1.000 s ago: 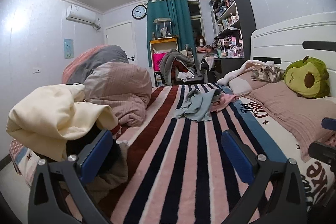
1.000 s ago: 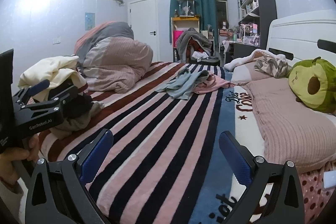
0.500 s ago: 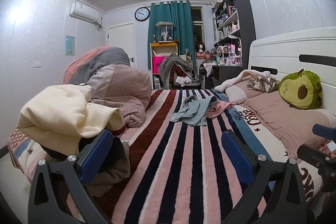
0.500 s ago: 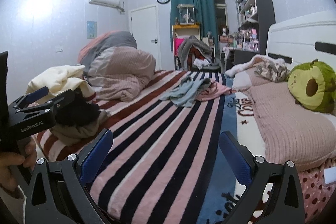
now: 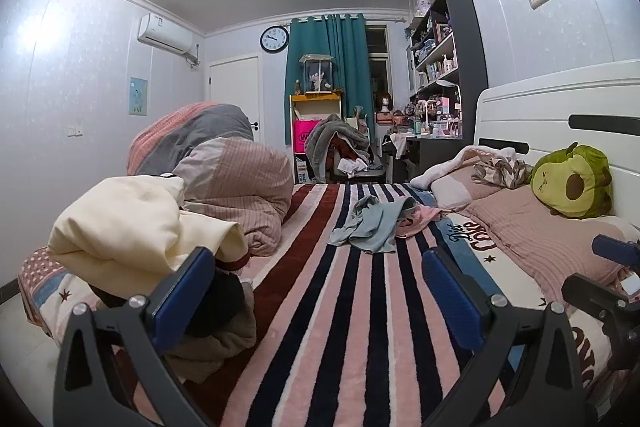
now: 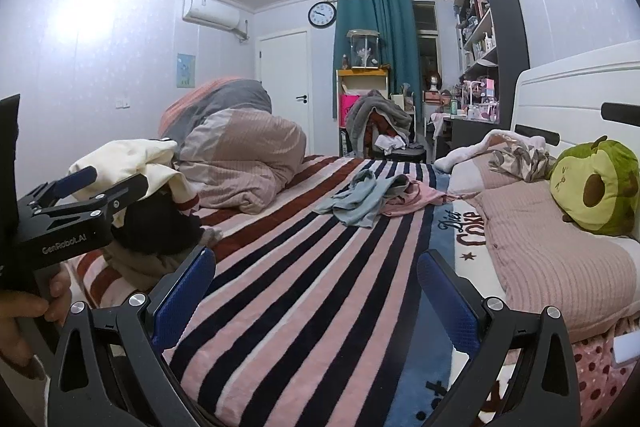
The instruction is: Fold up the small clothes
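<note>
Both tools are spread wide and empty: left gripper (image 5: 320, 291), right gripper (image 6: 316, 291). The small clothes (image 5: 370, 225), a grey-blue and pink heap, lie on the striped blanket (image 5: 340, 327) well ahead of both, untouched.

Risk: the two garments overlap, so one pinch may lift both together.

The cream garment pile (image 5: 132, 223) sits just left of the left gripper; the pillow (image 6: 548, 251) lies right. The forward path appears unobstructed.

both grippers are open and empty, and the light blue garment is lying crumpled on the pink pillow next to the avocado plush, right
Not quite. The light blue garment lies crumpled on the striped blanket mid-bed, not on the pink pillow by the avocado plush; the right wrist view shows it. The left gripper and right gripper are indeed open and empty.
</note>
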The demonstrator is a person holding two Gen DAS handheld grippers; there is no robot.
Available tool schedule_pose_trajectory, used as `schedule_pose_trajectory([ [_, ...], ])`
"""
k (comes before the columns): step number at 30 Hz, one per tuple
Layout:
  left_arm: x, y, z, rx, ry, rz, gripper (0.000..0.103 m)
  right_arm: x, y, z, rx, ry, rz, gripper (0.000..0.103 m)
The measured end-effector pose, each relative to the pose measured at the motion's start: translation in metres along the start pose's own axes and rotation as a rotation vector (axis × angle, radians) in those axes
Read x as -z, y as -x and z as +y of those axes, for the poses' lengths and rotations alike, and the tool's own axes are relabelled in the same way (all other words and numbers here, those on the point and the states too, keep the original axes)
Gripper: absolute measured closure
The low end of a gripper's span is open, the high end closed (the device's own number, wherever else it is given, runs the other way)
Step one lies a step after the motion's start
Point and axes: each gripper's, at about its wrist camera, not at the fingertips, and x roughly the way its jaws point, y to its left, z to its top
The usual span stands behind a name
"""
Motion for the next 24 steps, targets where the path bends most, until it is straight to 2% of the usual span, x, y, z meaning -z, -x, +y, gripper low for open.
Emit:
schedule_pose_trajectory([
  [24,0.0028,0.0004,0.0011,-0.001,0.0,0.006,0.001,-0.0009,-0.0009,0.0021,0.002,-0.001,0.003,0.002],
])
